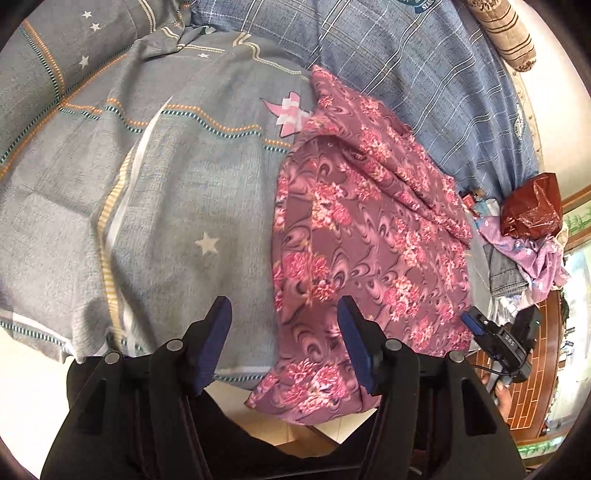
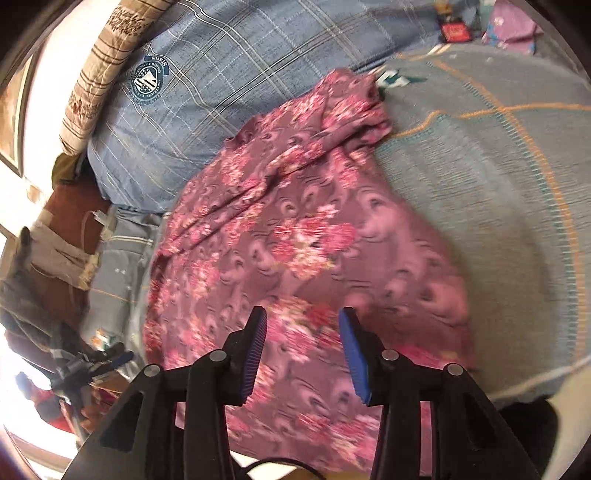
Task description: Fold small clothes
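A mauve garment with pink flowers (image 1: 369, 229) lies spread and wrinkled on the grey star-patterned bedsheet (image 1: 177, 192), its near corner hanging over the bed's edge. My left gripper (image 1: 283, 310) hovers open above the garment's left edge, with nothing between its blue pads. In the right wrist view the same garment (image 2: 295, 229) fills the middle, blurred. My right gripper (image 2: 303, 315) is open just above it, pads apart and not pressing on the cloth. The right gripper (image 1: 480, 332) also shows at the garment's right edge in the left wrist view.
A blue plaid quilt (image 1: 424, 74) and a striped brown pillow (image 1: 502, 33) lie at the far side of the bed. A red plastic bag (image 1: 532, 206) and lilac clothes (image 1: 532, 254) are piled at the right. Pale floor tiles (image 1: 266, 417) show below the bed edge.
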The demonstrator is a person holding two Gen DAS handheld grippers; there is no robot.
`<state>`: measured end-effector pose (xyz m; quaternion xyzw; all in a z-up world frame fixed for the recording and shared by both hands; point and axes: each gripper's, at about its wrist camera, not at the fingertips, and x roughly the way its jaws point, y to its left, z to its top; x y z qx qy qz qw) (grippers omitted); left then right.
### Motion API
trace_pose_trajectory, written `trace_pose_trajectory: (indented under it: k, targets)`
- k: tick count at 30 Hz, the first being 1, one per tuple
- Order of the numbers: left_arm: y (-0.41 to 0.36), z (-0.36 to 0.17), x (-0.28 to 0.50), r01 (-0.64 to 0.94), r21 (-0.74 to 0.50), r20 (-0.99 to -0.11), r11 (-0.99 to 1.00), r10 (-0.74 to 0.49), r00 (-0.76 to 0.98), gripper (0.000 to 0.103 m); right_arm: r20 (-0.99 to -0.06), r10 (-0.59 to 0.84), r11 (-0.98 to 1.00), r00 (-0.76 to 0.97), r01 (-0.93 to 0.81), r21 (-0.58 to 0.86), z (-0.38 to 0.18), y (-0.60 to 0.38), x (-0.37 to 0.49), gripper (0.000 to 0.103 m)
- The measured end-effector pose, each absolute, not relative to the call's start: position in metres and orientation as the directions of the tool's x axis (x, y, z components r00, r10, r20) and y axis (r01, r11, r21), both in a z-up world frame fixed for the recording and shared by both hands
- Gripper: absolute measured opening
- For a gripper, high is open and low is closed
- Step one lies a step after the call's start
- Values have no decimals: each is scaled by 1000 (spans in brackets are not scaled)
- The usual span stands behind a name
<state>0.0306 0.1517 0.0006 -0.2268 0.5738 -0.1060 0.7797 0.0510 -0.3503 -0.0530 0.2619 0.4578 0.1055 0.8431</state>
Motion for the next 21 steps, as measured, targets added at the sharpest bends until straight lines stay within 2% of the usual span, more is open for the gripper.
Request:
trace_pose_trajectory:
  k: [4, 8, 10, 14, 18, 21]
  targets:
    - [163, 0, 31, -119, -477, -850, 871, -423, 314, 58, -754, 327, 883, 570, 99, 458, -50, -365, 33, 47]
    - [183, 12, 31, -131, -476, -838, 870, -404, 366, 58, -768, 294, 887, 568, 138, 442, -54, -379, 21, 47]
    - [187, 13, 31, -131, -487, -834, 864, -415, 363, 62, -772, 285, 885, 569, 155, 440, -56, -385, 14, 47]
    - [176, 3, 32, -113, -461, -856, 880, -408, 316, 65, -790, 278, 889, 546, 166, 427, -64, -387, 7, 48]
    - [156, -11, 31, -93, -507, -844, 857, -472, 254, 65, -814, 287, 900, 505, 149, 410, -71, -382, 6, 48]
    - [132, -14, 28, -48, -473, -864, 880, -453, 220, 65, -824, 277, 916, 494, 123, 382, -72, -377, 8, 48]
